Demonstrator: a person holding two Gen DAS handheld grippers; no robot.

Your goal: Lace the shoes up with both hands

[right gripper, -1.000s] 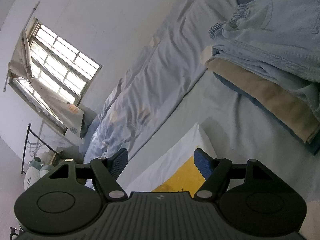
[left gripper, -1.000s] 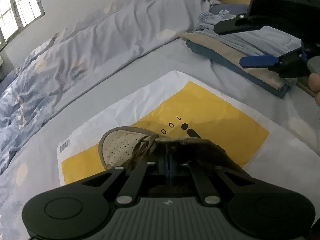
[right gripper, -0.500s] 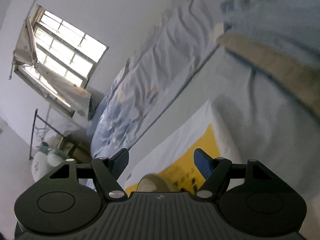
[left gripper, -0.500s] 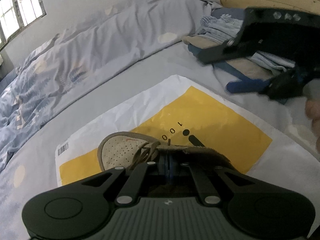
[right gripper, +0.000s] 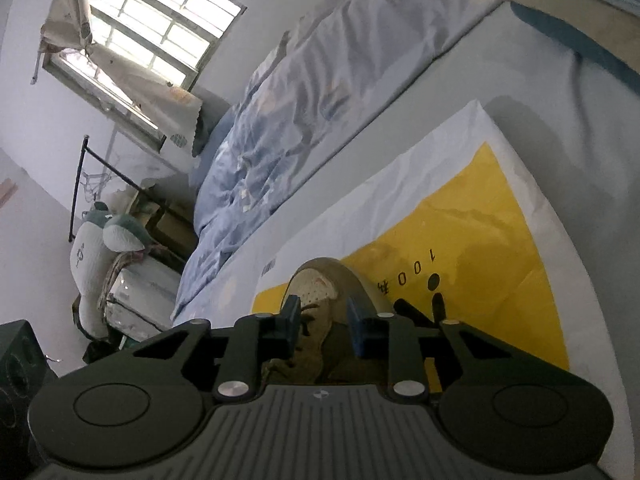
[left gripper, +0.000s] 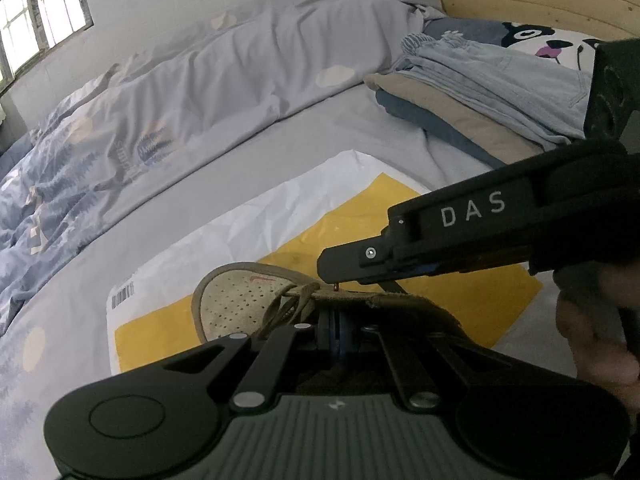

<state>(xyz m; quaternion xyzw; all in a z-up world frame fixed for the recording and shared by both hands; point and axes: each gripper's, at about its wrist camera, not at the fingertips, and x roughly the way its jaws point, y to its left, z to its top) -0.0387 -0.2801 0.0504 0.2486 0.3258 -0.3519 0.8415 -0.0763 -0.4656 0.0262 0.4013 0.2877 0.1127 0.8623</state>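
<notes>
Bed [left gripper: 360,128], then yellow-white mailer bag [left gripper: 280,216] with tan shoe [left gripper: 240,300] on it: left gripper [left gripper: 335,330] clamped shut at shoe collar, right gripper [right gripper: 320,320] closing over lace [right gripper: 310,318], not yet pinched; next likely needs gripping lace end.

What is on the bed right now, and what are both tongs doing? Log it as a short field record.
surface: bed sheet
mat: yellow-and-white mailer bag under the shoe
shoe: tan perforated shoe, brown lace loose
left tongs: shut at the shoe's upper edge
right tongs: closing, poised over the laces, pads not yet pressing
background: folded clothes, rumpled duvet
</notes>
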